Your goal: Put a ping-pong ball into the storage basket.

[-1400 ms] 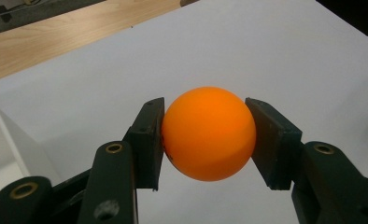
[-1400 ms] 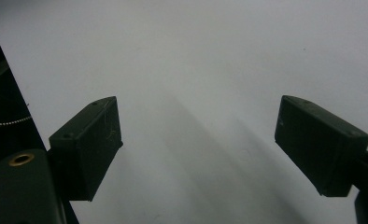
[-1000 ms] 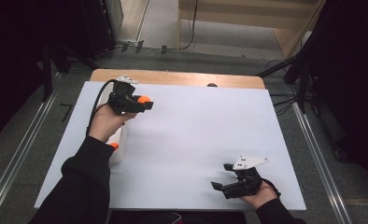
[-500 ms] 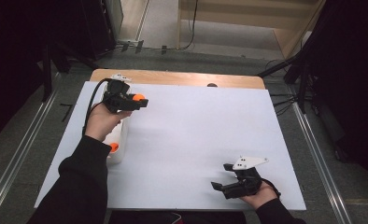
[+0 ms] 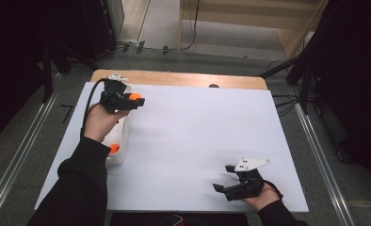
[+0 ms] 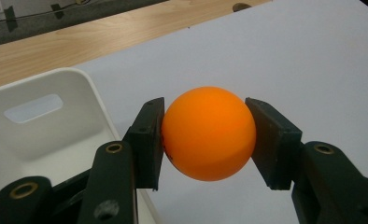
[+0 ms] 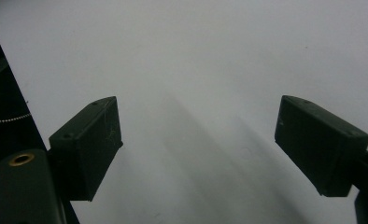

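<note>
Left gripper view puts the orange ball (image 6: pixel 208 133) squarely between the two black pads of the left gripper (image 6: pixel 205 140), which is closed on it from both sides and carries it in the air beside the rim of the white bin (image 6: pixel 46 135). From the high view the same ball (image 5: pixel 135 97) sits at the tip of that gripper (image 5: pixel 132 100), above the far end of the bin (image 5: pixel 122 136), which lies along the left edge of the white worktop (image 5: pixel 193 136) near its far left corner; a second orange ball (image 5: pixel 114 149) already rests at the bin's near end. The right gripper (image 5: pixel 223 178) rests near the worktop's near right corner, jaws wide apart with nothing between them, as the right gripper view confirms. The risk, as I judge it, is a release too far to the right: the held ball seems to hang at or just outside the bin's inner wall, so letting go here could drop it onto the bare worktop, where it would bounce and roll away. Compared with a second ago, the left hand has drawn the ball back from over the open worktop toward the bin, while the right hand has not shifted.
</note>
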A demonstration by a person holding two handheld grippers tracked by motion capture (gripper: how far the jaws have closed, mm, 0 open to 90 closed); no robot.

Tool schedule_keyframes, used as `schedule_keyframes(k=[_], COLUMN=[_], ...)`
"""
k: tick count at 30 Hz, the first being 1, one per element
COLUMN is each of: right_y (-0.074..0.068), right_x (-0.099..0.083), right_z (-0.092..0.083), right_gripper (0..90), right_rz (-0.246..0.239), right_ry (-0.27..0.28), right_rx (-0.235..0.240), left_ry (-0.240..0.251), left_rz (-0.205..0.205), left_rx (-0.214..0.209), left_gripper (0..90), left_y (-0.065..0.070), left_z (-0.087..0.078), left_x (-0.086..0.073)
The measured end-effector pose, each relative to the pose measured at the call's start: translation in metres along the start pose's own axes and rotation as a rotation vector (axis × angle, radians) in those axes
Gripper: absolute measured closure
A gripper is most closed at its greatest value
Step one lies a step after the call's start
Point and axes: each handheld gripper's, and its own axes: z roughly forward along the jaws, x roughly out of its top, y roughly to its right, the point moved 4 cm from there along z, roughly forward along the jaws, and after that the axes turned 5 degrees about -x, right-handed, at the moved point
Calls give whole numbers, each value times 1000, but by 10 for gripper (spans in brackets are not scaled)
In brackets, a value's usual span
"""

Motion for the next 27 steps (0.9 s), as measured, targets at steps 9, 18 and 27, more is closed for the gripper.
schedule_keyframes(k=[9, 18, 27], right_y=[0, 0, 0], right_x=[0, 0, 0], right_z=[0, 0, 0], right_gripper=[134, 134, 134], right_rz=[-1, -3, -4], right_ry=[-1, -1, 0], right_rx=[0, 0, 0], left_ry=[-2, 16, 31], left_rz=[-16, -42, -66], left_rx=[13, 31, 56], left_gripper=[501, 501, 500], left_y=[-8, -16, -26], left_z=[-1, -5, -12], left_x=[-2, -3, -5])
